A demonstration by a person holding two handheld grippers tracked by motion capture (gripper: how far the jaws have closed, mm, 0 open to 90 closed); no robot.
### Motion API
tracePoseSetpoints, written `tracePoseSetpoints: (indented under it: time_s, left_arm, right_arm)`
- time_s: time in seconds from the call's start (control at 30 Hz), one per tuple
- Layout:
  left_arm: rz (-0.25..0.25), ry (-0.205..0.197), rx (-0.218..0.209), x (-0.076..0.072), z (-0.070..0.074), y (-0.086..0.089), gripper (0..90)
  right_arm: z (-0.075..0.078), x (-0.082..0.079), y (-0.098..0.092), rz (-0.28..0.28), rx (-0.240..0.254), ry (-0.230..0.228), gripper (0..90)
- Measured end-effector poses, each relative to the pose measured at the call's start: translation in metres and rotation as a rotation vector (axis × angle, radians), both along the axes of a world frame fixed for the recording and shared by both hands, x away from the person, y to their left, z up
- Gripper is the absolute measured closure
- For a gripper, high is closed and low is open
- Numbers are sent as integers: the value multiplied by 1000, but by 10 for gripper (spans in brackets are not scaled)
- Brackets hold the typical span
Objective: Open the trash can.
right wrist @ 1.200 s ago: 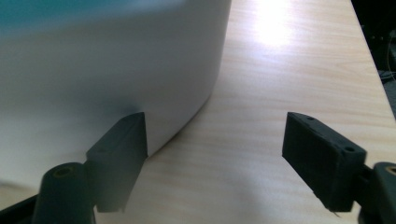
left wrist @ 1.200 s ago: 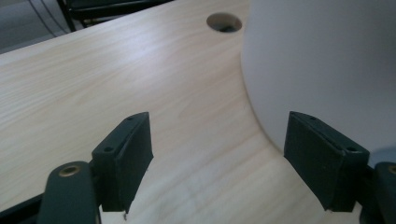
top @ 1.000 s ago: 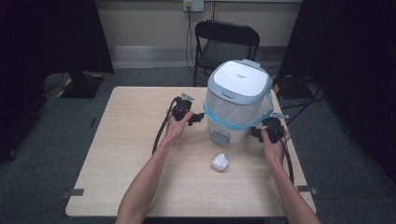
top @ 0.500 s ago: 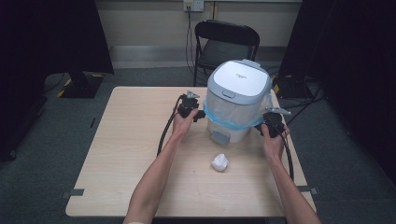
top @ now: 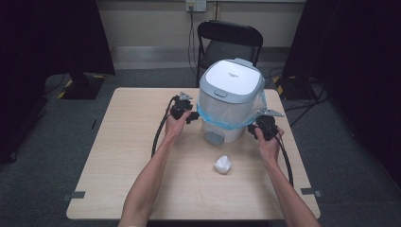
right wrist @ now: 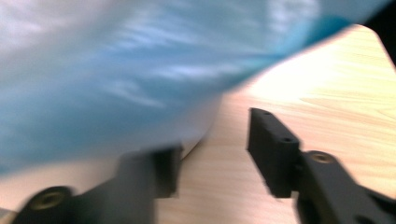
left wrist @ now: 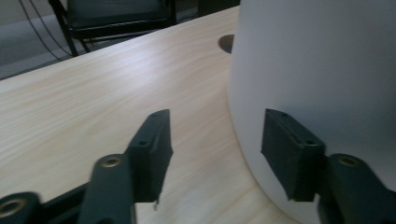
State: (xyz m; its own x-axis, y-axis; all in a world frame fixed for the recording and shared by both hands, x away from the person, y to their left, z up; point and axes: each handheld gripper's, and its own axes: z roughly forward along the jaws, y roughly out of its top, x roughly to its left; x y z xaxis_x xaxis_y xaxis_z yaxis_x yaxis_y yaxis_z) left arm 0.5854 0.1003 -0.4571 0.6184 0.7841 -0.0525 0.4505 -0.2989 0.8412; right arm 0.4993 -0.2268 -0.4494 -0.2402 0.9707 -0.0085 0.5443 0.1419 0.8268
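A white lidded bin [top: 230, 101] with a blue plastic bag liner [top: 222, 116] hanging out around its body stands on a light wooden table [top: 127, 142], toward the far edge and a little right of the middle. A crumpled white wad [top: 222, 164] lies on the table nearer the person's edge, in front of the bin and apart from it. The person's forearms come up from the near edge on either side of the bin. The left gripper [top: 190, 115] sits just beside the bin's left side; in the left gripper view its jaws stand wide apart with nothing between them, one finger [left wrist: 152, 151] over bare wood and the other against or just in front of the bin's white wall [left wrist: 317, 74]; whether it touches cannot be told. The right gripper [top: 255, 130] is at the bin's right side, below the liner's hem. In the right gripper view, which is blurred, its jaws are also spread, empty, with the blue liner [right wrist: 116, 79] looming just above them and the tabletop [right wrist: 345, 88] behind. A black chair [top: 229, 42] stands beyond the far edge of the table.
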Motion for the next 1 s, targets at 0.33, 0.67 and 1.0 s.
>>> tracePoseSetpoints:
  time_s: [0.33, 0.67, 1.0]
  left_arm:
    - [100, 24, -9, 33, 4, 10, 292]
    - [-13, 37, -45, 30, 5, -3, 506]
    - [23, -7, -8, 6, 7, 13, 566]
  right_arm:
    - [2, 32, -6, -102, 10, 2, 290]
    - [4, 41, 3, -141, 23, -47, 534]
    - [2, 40, 22, -56, 35, -17, 673]
